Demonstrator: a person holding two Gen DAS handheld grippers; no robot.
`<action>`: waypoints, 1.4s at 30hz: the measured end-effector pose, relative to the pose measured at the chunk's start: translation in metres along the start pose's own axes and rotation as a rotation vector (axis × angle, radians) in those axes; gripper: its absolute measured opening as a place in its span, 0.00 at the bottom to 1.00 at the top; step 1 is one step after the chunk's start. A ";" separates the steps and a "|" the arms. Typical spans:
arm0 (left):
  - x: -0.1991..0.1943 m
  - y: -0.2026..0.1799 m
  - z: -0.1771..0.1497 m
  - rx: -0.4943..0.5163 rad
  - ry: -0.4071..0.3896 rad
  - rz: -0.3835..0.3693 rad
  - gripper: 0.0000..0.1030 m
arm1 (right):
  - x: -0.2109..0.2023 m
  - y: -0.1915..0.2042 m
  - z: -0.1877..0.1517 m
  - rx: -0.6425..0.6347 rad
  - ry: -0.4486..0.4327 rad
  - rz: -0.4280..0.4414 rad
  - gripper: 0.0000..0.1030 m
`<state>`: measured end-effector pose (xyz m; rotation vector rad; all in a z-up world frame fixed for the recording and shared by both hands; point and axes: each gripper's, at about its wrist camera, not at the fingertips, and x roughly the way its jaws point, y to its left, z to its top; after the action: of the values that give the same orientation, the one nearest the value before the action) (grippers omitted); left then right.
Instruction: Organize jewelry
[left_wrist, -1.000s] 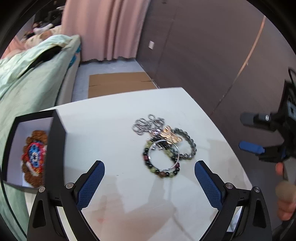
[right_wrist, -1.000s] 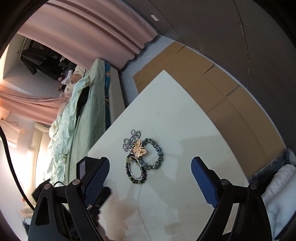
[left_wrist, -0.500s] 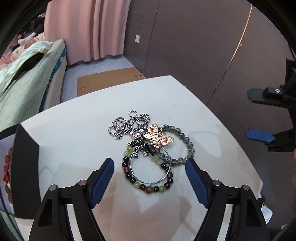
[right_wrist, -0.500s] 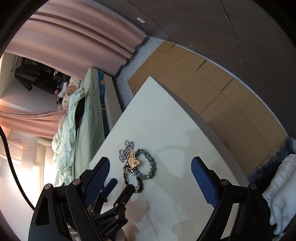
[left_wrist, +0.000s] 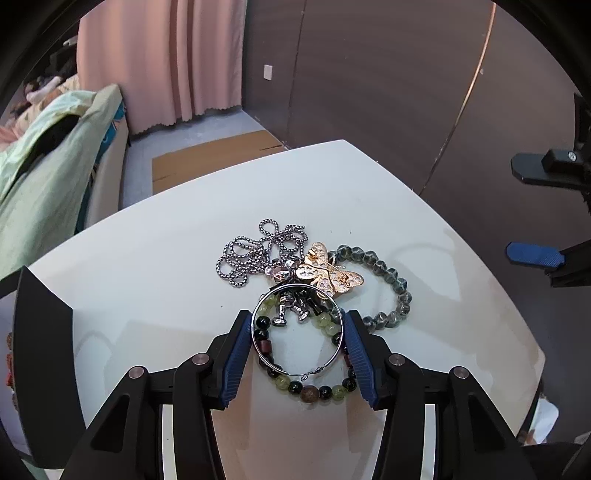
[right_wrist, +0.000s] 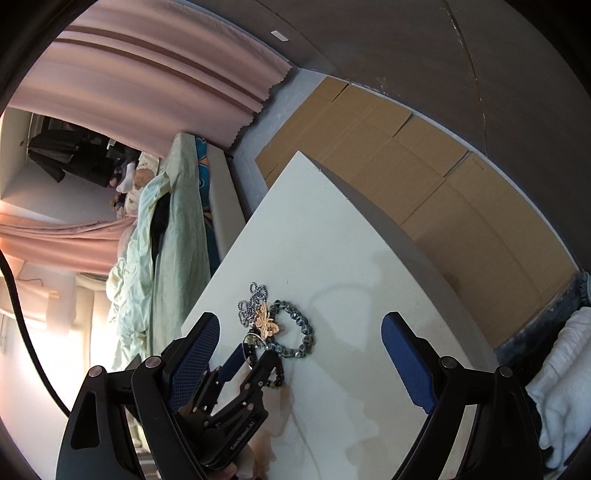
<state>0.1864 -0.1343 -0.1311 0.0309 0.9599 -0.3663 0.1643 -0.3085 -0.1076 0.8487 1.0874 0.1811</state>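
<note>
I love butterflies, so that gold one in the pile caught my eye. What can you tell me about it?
The butterfly brooch looks like pale gold metal with lacy openwork wings. A thin bar, seemingly its pin, crosses its upper wing. It lies tilted on top of the jewelry heap on the white table, resting over the silver chain and against the grey bead bracelet. Neither gripper touches it; the left gripper is closed around the silver ring just below it.

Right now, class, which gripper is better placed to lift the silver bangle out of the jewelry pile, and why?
The left gripper: its blue pads already sit against both sides of the silver bangle. The right gripper hangs wide open, off to the side above the table, holding nothing.
</note>
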 end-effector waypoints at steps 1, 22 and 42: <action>-0.001 0.002 0.000 -0.007 -0.002 0.003 0.50 | 0.000 0.000 0.000 0.000 0.002 0.000 0.88; -0.069 0.046 0.011 -0.180 -0.123 0.010 0.50 | 0.048 0.039 -0.018 -0.236 0.069 -0.172 0.62; -0.122 0.104 -0.001 -0.309 -0.193 0.056 0.50 | 0.081 0.073 -0.041 -0.546 0.080 -0.459 0.10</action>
<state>0.1558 -0.0008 -0.0482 -0.2550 0.8136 -0.1629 0.1886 -0.1954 -0.1222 0.0966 1.2012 0.1165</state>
